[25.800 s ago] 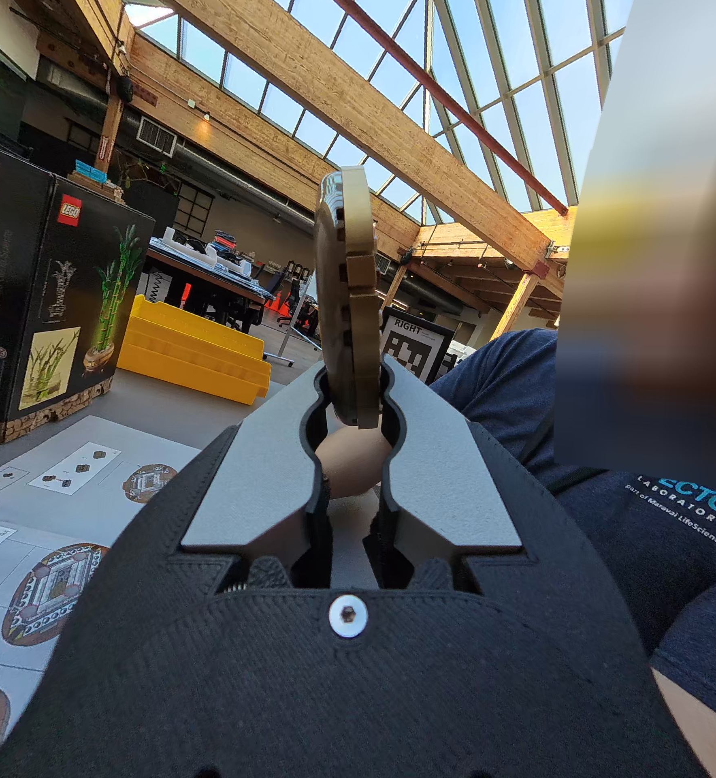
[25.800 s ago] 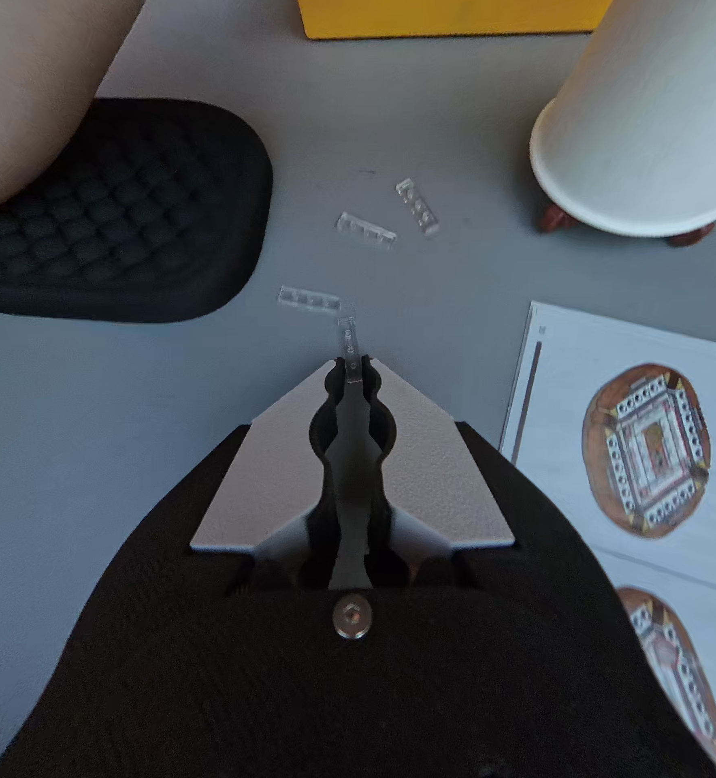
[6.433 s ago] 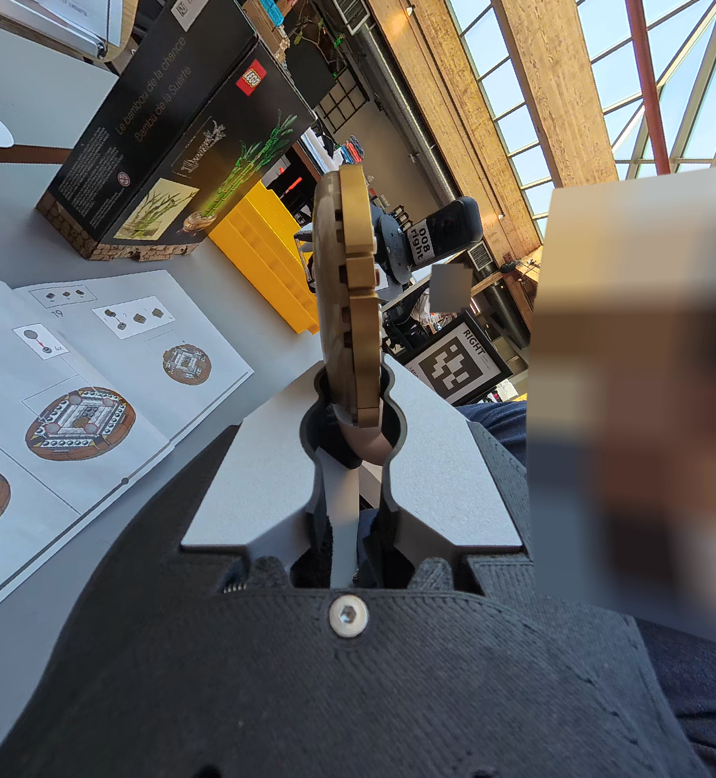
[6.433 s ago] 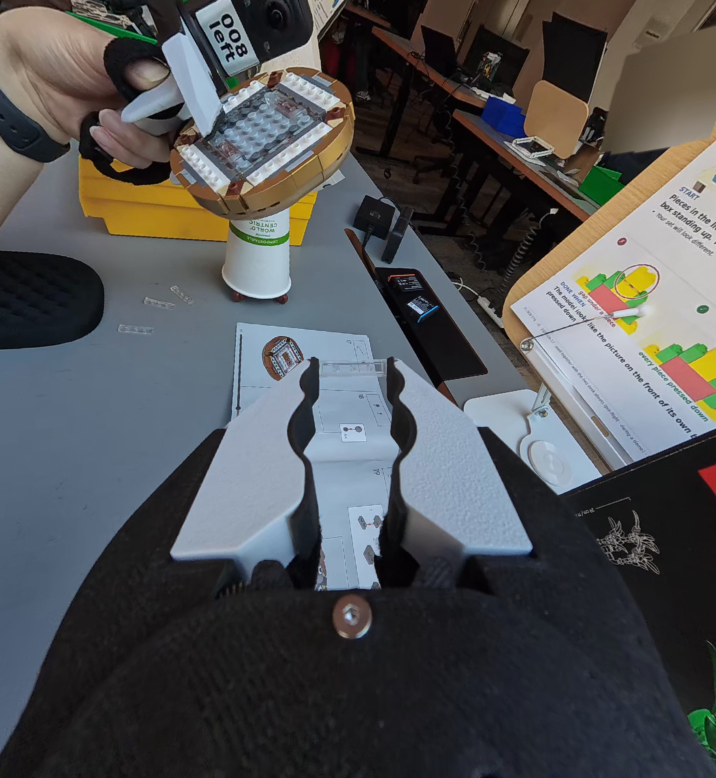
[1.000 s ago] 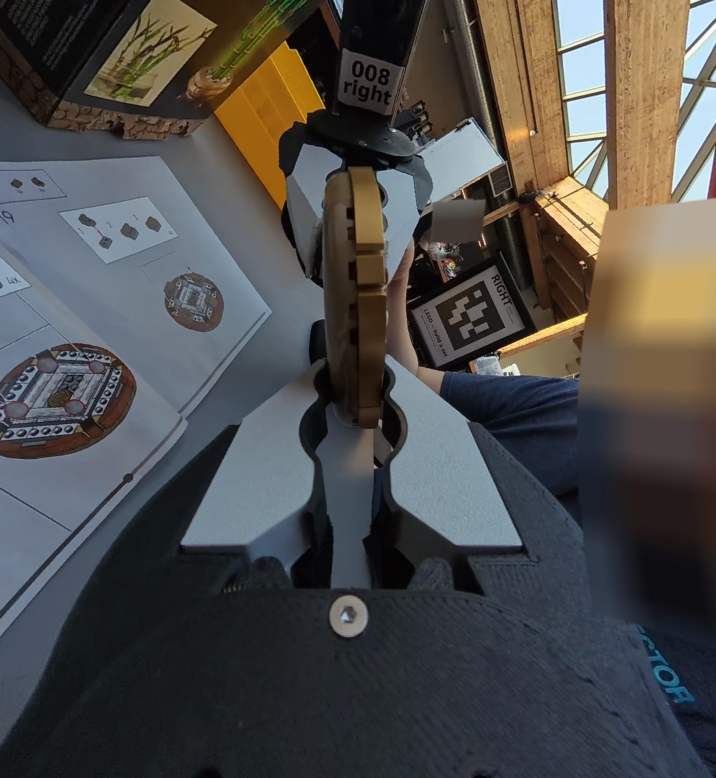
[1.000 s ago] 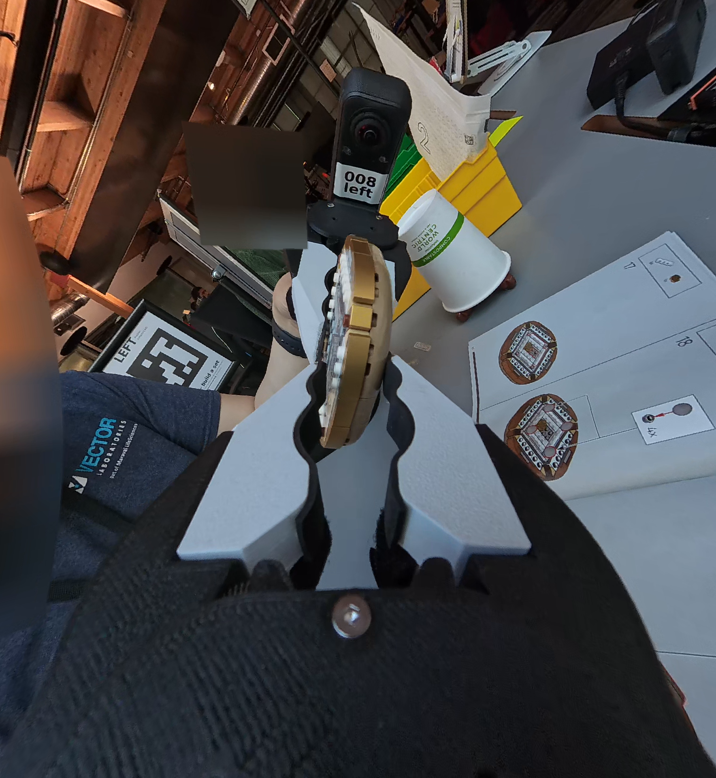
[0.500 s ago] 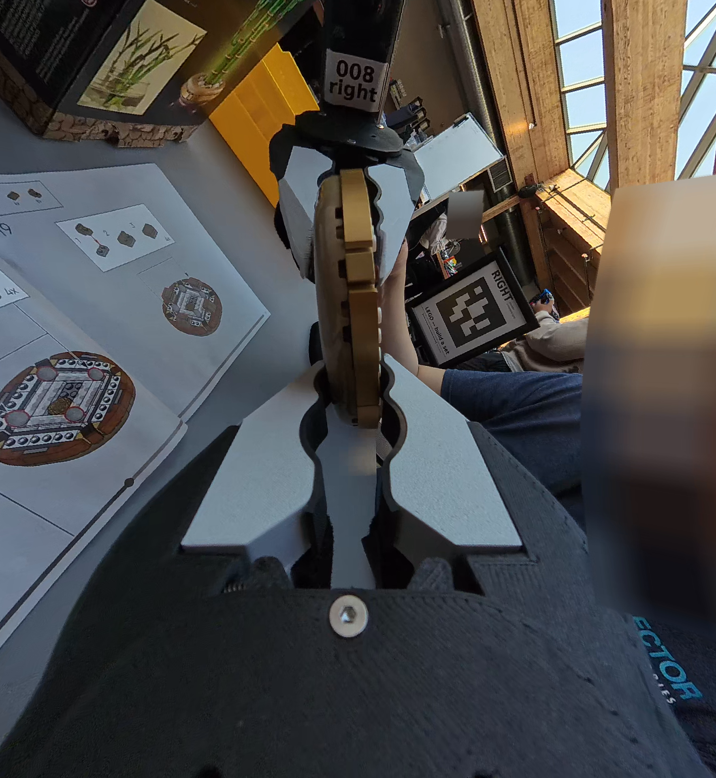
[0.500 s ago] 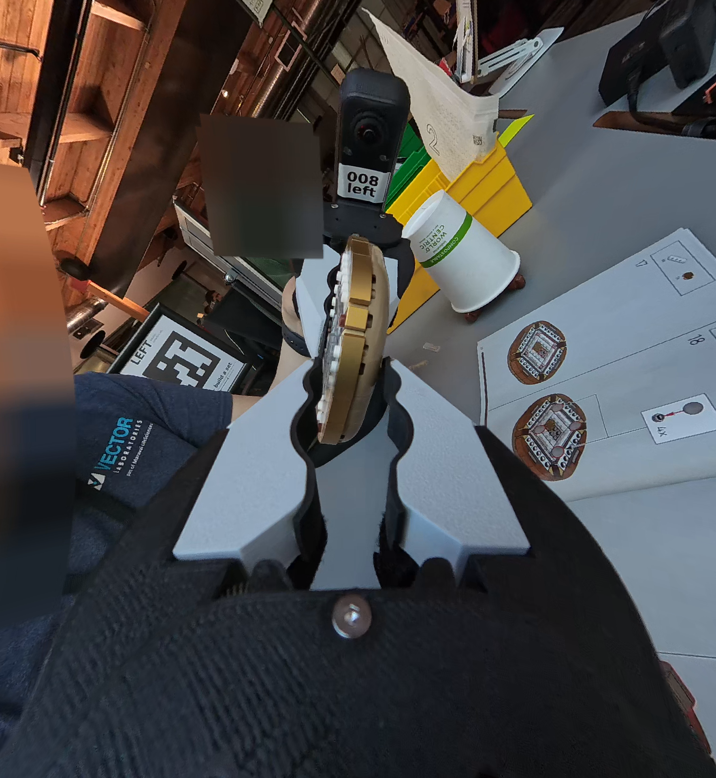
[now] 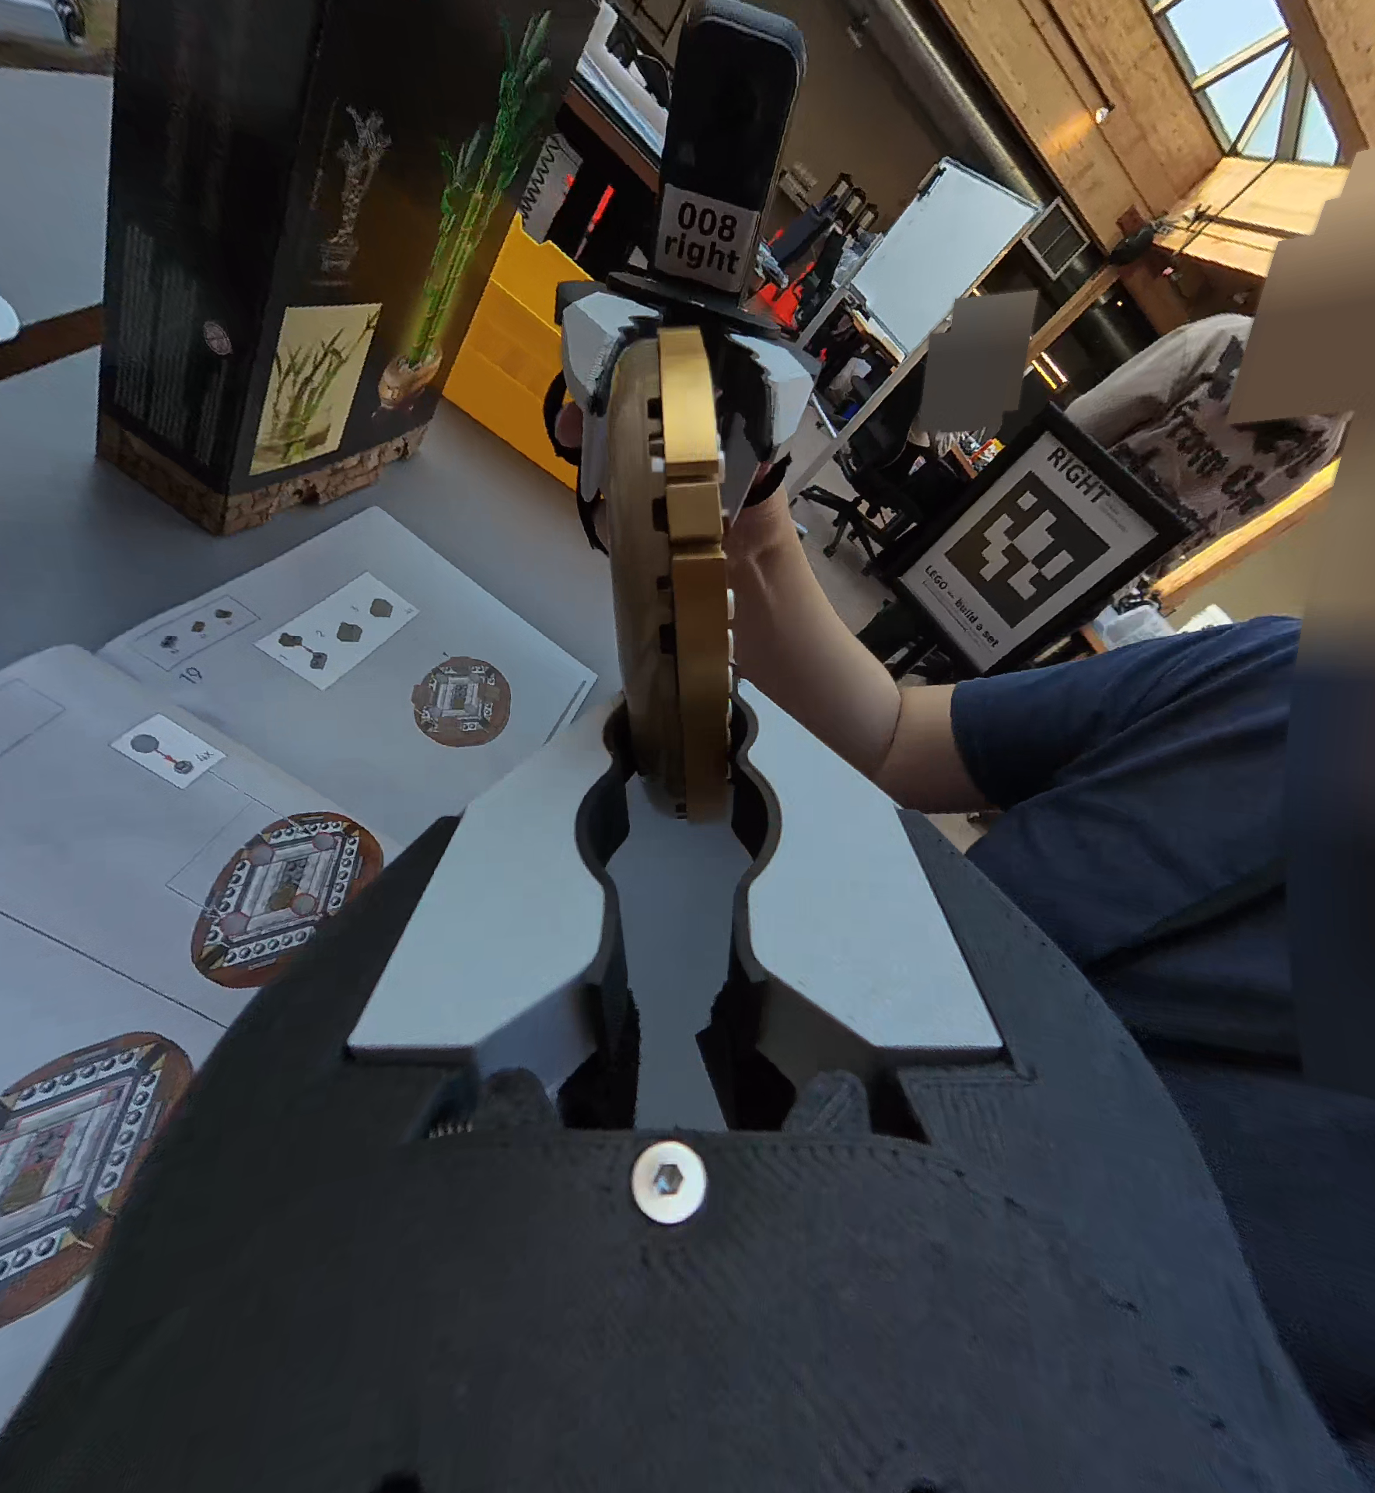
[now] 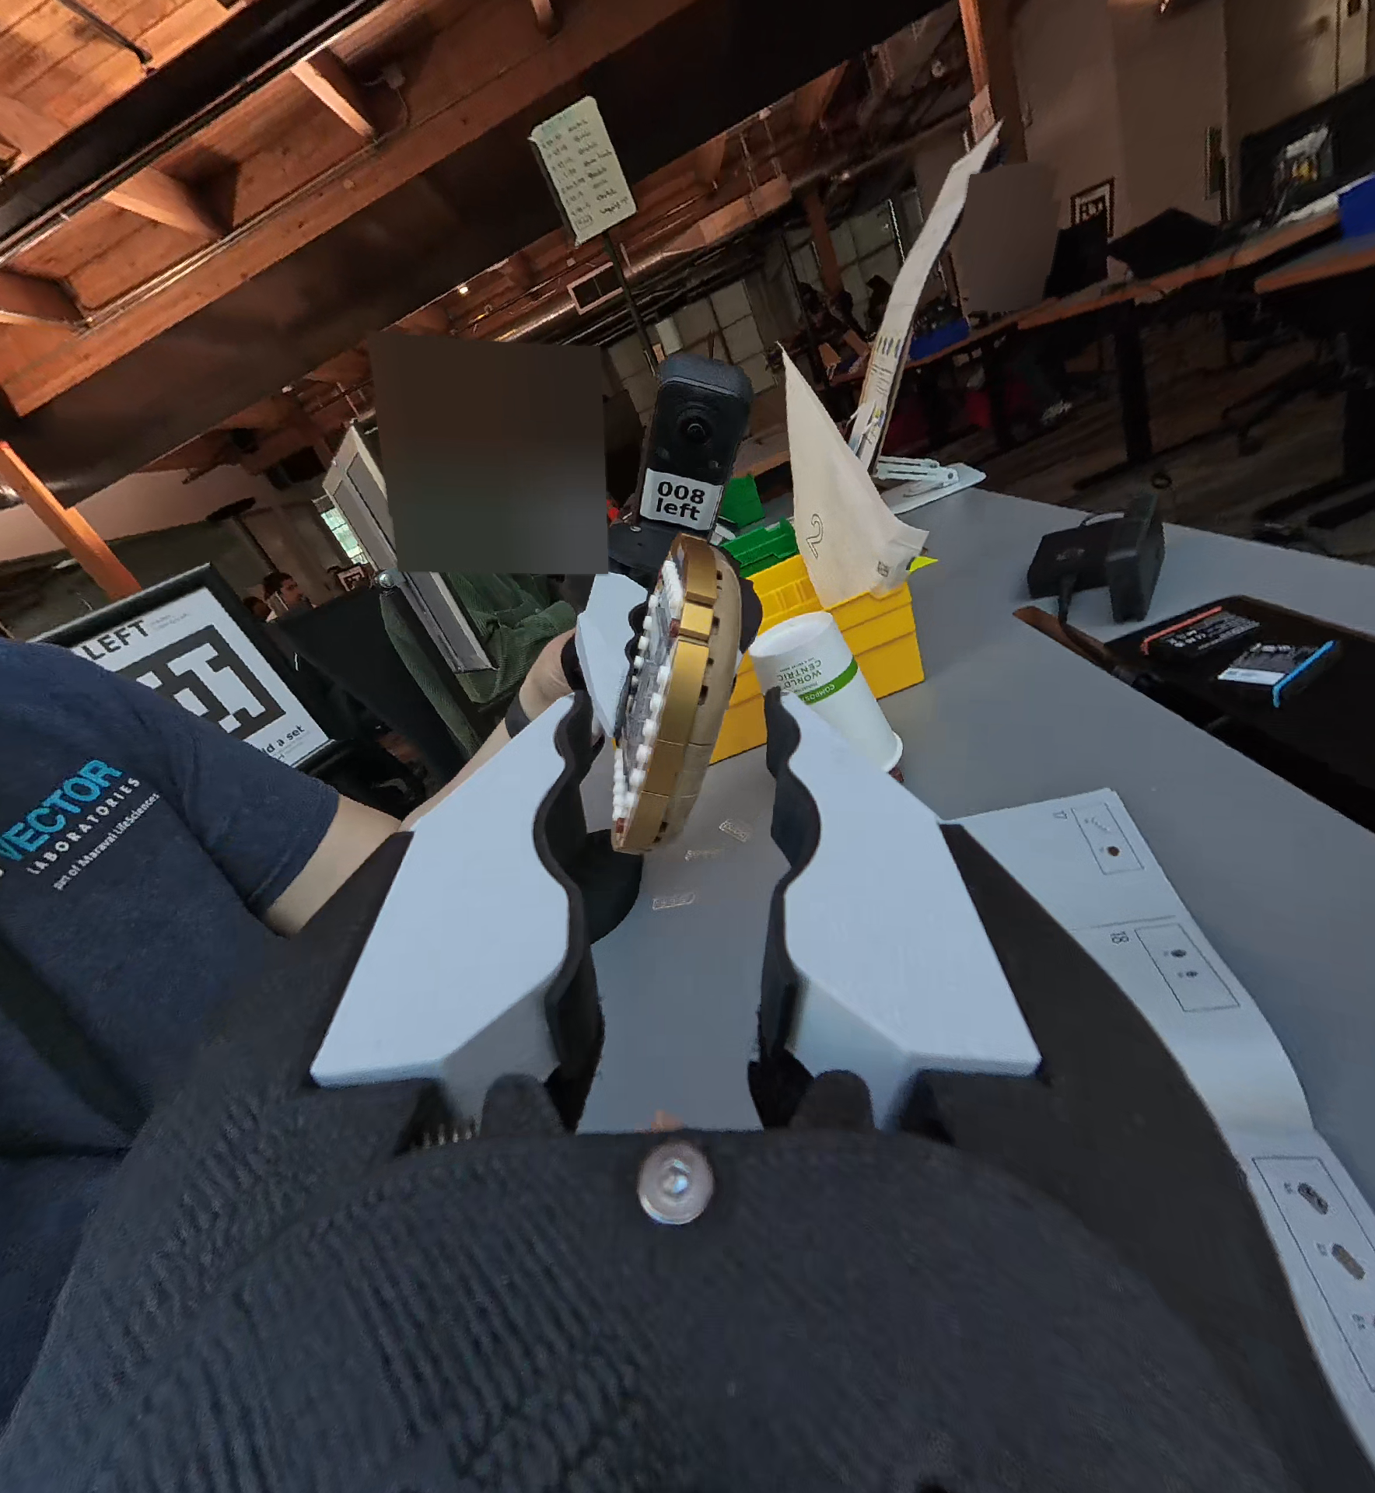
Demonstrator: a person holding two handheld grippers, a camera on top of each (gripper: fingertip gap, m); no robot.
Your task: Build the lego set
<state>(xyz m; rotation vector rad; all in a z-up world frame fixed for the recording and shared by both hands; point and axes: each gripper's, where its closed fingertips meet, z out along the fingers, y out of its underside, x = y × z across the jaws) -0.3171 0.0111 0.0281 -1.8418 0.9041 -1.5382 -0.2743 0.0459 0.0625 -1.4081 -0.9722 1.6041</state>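
The round gold-rimmed lego base (image 9: 688, 565) is held in the air above the grey table (image 10: 1153, 727), edge-on to both cameras, so its flat studded face looks sideways rather than up. The left gripper (image 9: 678, 775) is clamped on the disc's near rim, jaws tight against its two faces. From the opposite side the right gripper (image 10: 672, 755) faces it head-on, jaws spread wide, and the disc's far rim sits in the gap between them without visibly touching either finger. In the right wrist view the white studs (image 10: 644, 695) face the left finger and the smooth gold underside faces the right finger.

That is the relation that matters: the disc's plane runs along both grippers' closing lines, so the right jaws would likely shut straight across its thickness.

A few clear plates (image 10: 672, 898) lie on the table below the disc, near the open instruction booklet (image 9: 288, 646) and the white paper cup (image 10: 834, 687).
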